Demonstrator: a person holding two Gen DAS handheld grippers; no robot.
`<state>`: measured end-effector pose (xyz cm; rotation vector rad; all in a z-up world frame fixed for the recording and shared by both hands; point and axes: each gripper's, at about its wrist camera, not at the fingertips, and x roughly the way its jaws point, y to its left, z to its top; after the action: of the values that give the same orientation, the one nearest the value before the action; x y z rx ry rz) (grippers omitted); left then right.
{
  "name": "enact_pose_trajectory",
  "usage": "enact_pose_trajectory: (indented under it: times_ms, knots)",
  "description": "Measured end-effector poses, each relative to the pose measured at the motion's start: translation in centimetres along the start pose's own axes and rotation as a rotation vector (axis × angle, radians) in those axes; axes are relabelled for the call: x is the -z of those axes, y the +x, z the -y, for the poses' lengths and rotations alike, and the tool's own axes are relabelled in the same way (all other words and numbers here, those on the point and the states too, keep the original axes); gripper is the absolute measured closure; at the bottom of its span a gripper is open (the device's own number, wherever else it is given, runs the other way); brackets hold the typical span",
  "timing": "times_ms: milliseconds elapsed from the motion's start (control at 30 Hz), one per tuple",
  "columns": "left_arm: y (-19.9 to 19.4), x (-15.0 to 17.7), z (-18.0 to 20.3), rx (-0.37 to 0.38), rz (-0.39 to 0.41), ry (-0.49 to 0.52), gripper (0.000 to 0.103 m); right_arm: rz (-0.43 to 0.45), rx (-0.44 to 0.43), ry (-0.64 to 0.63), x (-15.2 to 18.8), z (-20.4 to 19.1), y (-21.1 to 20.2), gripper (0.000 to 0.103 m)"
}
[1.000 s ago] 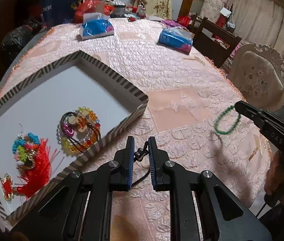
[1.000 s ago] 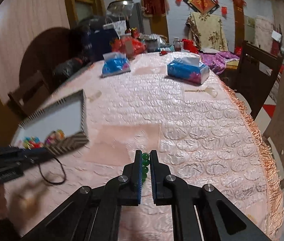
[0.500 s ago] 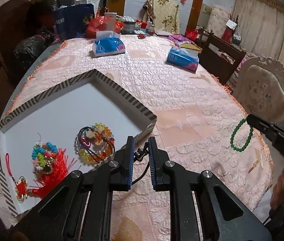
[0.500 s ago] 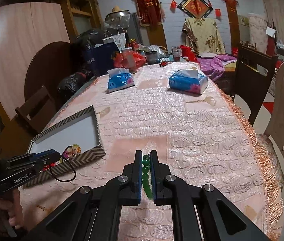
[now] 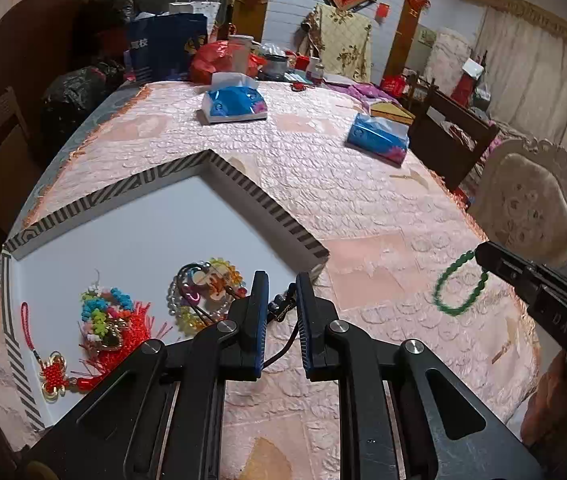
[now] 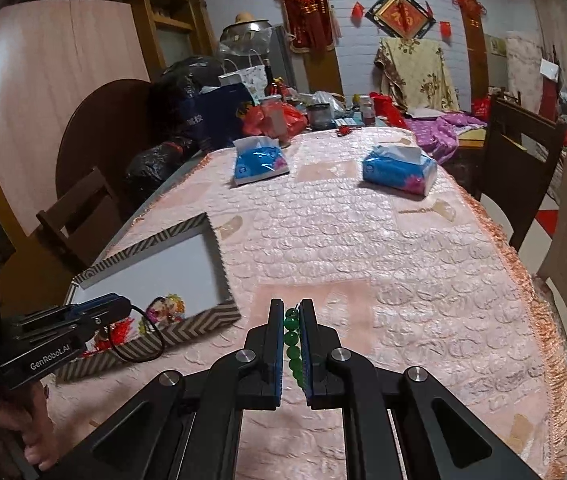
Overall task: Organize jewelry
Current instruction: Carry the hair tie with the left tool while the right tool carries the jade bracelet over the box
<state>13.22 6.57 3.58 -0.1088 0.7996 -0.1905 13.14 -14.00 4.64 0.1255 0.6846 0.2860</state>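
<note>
A shallow white box with a striped rim point(image 5: 267, 204) point(image 6: 187, 320) lies on the pink table. In it are a red tassel charm point(image 5: 119, 332), a red knot charm point(image 5: 53, 374) and a multicoloured bead bracelet point(image 5: 203, 292). My left gripper point(image 5: 279, 304) is shut on a black cord necklace point(image 5: 283, 310) and holds it above the box's near right edge; the cord loop hangs below in the right wrist view point(image 6: 139, 340). My right gripper point(image 6: 292, 320) is shut on a green bead bracelet point(image 6: 293, 344), which hangs in the air to the right point(image 5: 459, 290).
Two blue tissue packs point(image 5: 233, 104) point(image 5: 377, 138) lie further back on the table. Bags and jars crowd the far end point(image 6: 275, 114). A dark wooden chair point(image 6: 519, 160) and a white carved chair point(image 5: 531, 212) stand along the right edge.
Both grippers have risen from the table with their jewelry. The left gripper has moved toward the box, whose near rim is now right under it.
</note>
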Motion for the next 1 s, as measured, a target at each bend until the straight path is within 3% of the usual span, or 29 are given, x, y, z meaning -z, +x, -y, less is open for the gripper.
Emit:
enact_pose_trajectory:
  times_ms: [267, 433, 667, 1000]
  knots:
    - [-0.7, -0.7, -1.5, 0.009, 0.021, -0.055, 0.091, -0.011, -0.021, -0.036, -0.9, -2.7, 1.3, 0.096]
    - [-1.3, -1.9, -4.9, -0.003, 0.050, -0.158, 0.091, -0.011, -0.054, -0.060, -2.2, -4.7, 2.1, 0.096]
    - [-1.3, -2.3, -11.6, -0.093, 0.050, -0.368, 0.091, -0.014, -0.139, -0.093, -4.1, -8.1, 4.8, 0.096]
    - [0.0, -0.4, -15.1, -0.261, -0.035, -0.475, 0.091, -0.081, -0.290, -0.124, -2.7, -13.7, 9.8, 0.096]
